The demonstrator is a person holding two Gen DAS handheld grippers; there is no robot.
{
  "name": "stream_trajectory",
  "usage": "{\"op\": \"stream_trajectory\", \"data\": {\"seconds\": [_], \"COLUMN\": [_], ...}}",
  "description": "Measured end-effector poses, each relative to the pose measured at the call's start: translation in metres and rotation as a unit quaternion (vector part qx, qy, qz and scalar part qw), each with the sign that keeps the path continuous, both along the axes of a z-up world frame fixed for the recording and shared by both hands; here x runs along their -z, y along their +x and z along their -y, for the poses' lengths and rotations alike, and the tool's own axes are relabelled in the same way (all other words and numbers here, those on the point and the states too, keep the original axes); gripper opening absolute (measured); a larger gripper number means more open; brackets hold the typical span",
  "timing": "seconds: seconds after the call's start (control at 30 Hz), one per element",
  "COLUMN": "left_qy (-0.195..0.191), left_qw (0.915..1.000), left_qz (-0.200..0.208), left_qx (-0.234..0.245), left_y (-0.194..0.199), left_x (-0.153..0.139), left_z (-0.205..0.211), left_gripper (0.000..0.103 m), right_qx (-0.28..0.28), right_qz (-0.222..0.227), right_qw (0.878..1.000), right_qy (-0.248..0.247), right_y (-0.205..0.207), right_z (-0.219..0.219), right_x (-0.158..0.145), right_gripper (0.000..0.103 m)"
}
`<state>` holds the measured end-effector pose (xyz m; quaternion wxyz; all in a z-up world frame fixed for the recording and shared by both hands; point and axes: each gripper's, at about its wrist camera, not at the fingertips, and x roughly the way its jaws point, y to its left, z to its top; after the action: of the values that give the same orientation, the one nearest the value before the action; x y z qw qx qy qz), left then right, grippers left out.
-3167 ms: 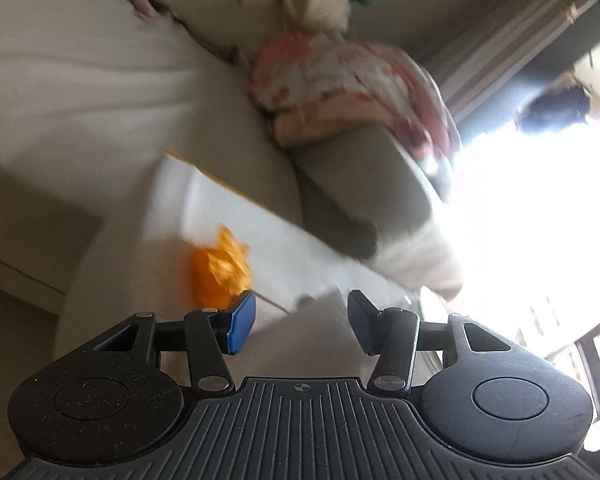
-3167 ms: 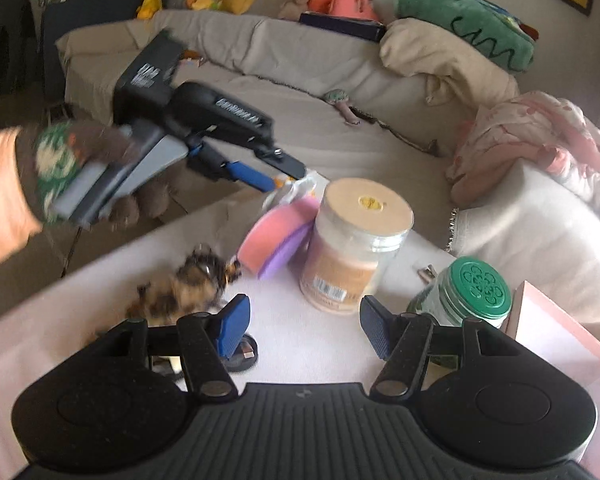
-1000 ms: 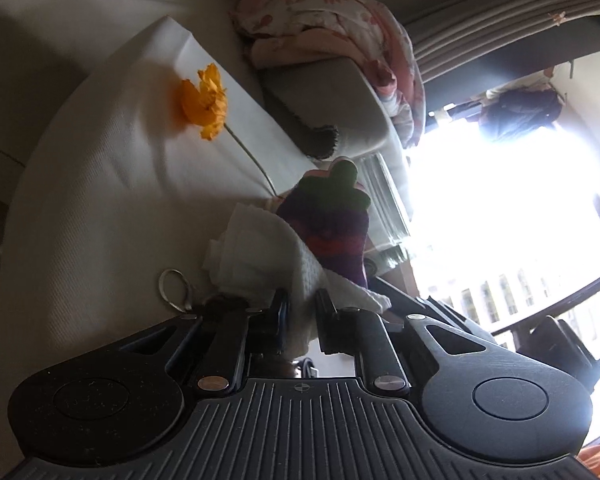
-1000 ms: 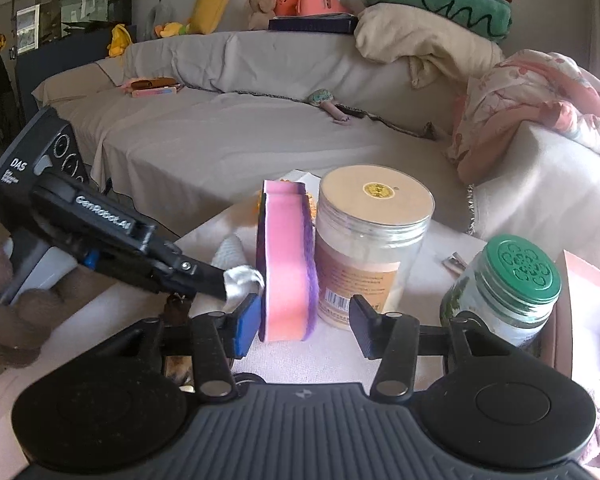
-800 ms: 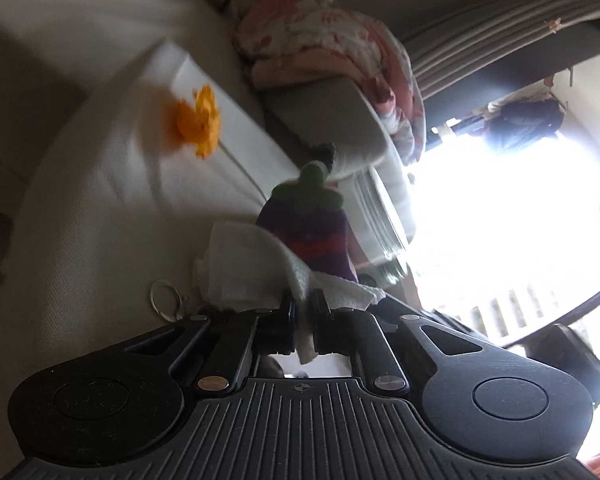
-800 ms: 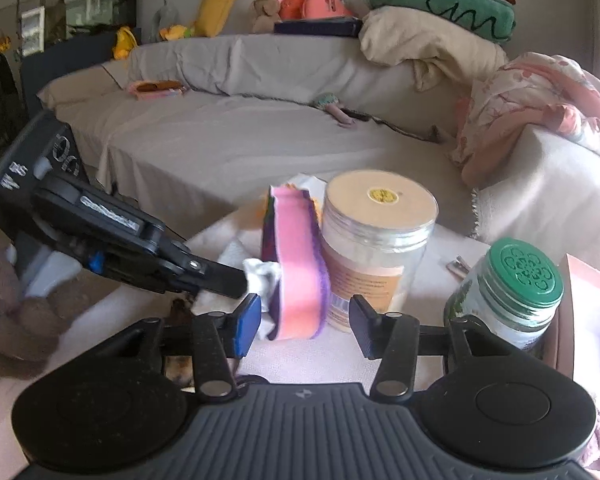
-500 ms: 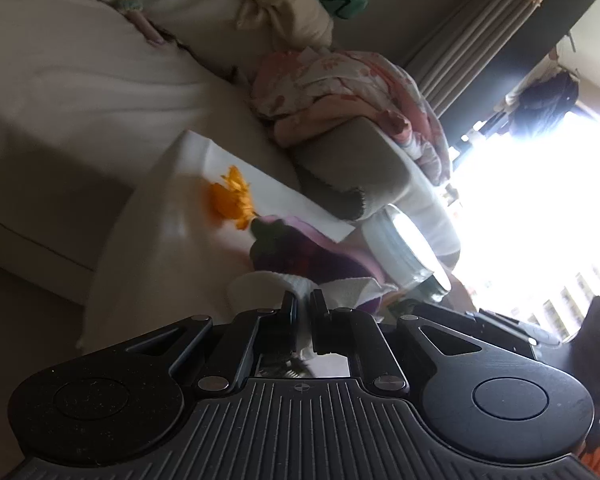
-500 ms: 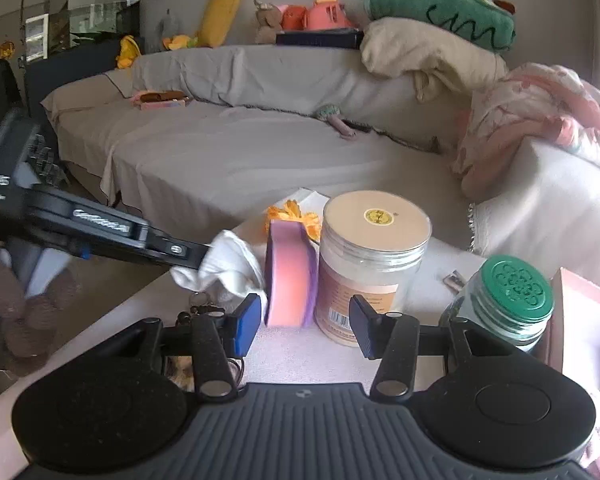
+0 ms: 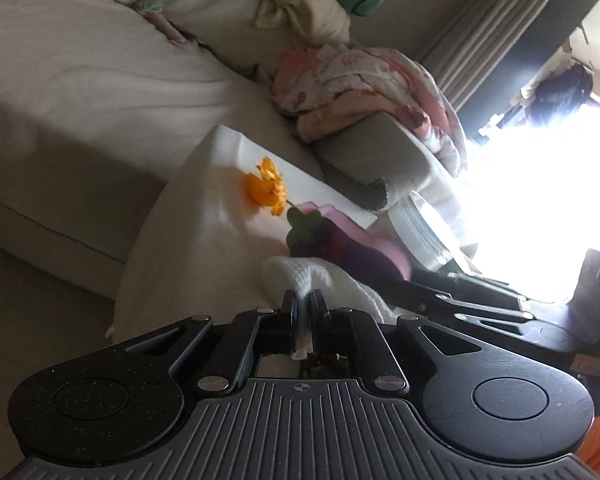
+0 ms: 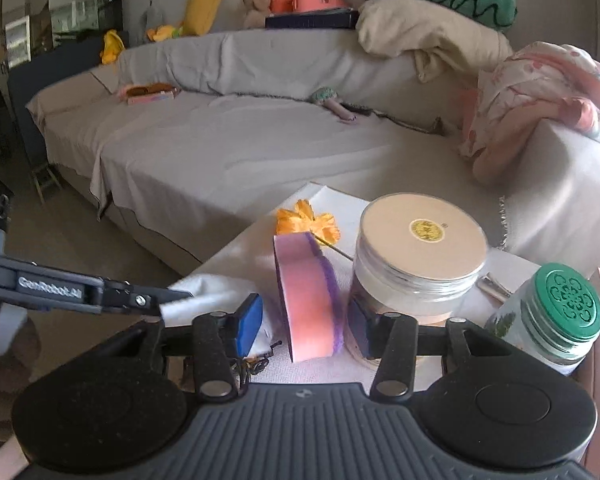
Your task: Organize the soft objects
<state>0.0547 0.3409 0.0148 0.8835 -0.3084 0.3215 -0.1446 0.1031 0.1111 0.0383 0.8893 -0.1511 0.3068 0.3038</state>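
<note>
Now, line by line:

Left gripper [image 9: 303,300]: its jaws are pinched tight on a fold of the white cloth [image 9: 300,276]; a second ago they were only nearly closed on it, and the cloth lay lower against the table.

White cloth: it hangs from that grip, lifted off the white-covered table [image 9: 188,240], just beside the pink sponge [image 10: 307,300]; in the right wrist view its bunched end [image 10: 204,292] trails from the left fingers.

Right gripper [image 10: 305,326]: its jaws have just been closing, with the sponge standing upright on edge between them. The far pad sits against the sponge's purple side; the blue pad [image 10: 250,322] is a little short of the pink face, so the sponge is bracketed, not clamped.

Eggplant toy [image 9: 323,240]: a dark purple plush with a green cap, lying behind the cloth, near the orange flower [image 9: 266,190].

Bystanders: the tan-lidded jar [image 10: 417,256] touches or nearly touches the sponge; the green-lidded jar [image 10: 555,316] stands further right.

Meaning for the task: one soft thing is secured and raised, and a second looks about to be gripped. Where they go is not shown.

Risk: the closing jaws could nudge the tan-lidded jar.
</note>
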Motion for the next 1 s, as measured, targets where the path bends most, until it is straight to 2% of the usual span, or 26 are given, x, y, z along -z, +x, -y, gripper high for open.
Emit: {"op": "stream_trajectory", "data": {"seconds": [0.13, 0.23, 0.33, 0.4, 0.5, 0.57, 0.63, 0.67, 0.73, 0.83, 0.9, 1.0], "left_qy": [0.004, 0.024, 0.051, 0.074, 0.099, 0.121, 0.147, 0.157, 0.156, 0.135, 0.137, 0.177], "left_qw": [0.9998, 0.9987, 0.9947, 0.9891, 0.9789, 0.9694, 0.9604, 0.9585, 0.9638, 0.9801, 0.9868, 0.9837], "left_qz": [0.011, 0.04, 0.09, 0.126, 0.173, 0.205, 0.227, 0.23, 0.209, 0.134, 0.077, 0.028], "left_qx": [-0.019, -0.022, -0.006, 0.011, 0.045, 0.06, 0.066, 0.061, 0.057, 0.056, 0.038, -0.004], "left_y": [0.005, 0.016, 0.031, 0.04, 0.054, 0.058, 0.056, 0.056, 0.057, 0.06, 0.057, 0.048], "left_x": [-0.016, -0.051, -0.103, -0.142, -0.193, -0.222, -0.237, -0.238, -0.226, -0.187, -0.153, -0.109], "left_z": [-0.002, 0.002, 0.019, 0.041, 0.082, 0.111, 0.134, 0.141, 0.147, 0.133, 0.112, 0.081], "left_gripper": [0.008, 0.008, 0.008, 0.008, 0.008, 0.008, 0.011, 0.011, 0.011, 0.011, 0.011, 0.013], "right_qx": [-0.013, -0.008, 0.002, 0.021, 0.065, 0.098, 0.124, 0.132, 0.137, 0.125, 0.099, 0.049], "right_qz": [0.019, 0.05, 0.101, 0.144, 0.18, 0.193, 0.19, 0.181, 0.148, 0.114, 0.087, 0.072], "right_qw": [1.0, 0.998, 0.992, 0.986, 0.978, 0.973, 0.971, 0.972, 0.978, 0.984, 0.989, 0.993], "right_qy": [0.011, 0.049, 0.077, 0.081, 0.085, 0.081, 0.07, 0.065, 0.06, 0.062, 0.072, 0.082], "right_y": [-0.003, -0.004, -0.008, -0.013, -0.017, -0.018, -0.019, -0.019, -0.018, -0.023, -0.027, -0.03], "right_z": [0.003, 0.018, 0.049, 0.078, 0.133, 0.17, 0.204, 0.216, 0.232, 0.233, 0.219, 0.188], "right_x": [-0.019, -0.059, -0.104, -0.129, -0.152, -0.157, -0.148, -0.141, -0.124, -0.098, -0.086, -0.081], "right_gripper": [0.029, 0.029, 0.029, 0.029, 0.029, 0.029, 0.029, 0.029, 0.029, 0.029, 0.029, 0.029]}}
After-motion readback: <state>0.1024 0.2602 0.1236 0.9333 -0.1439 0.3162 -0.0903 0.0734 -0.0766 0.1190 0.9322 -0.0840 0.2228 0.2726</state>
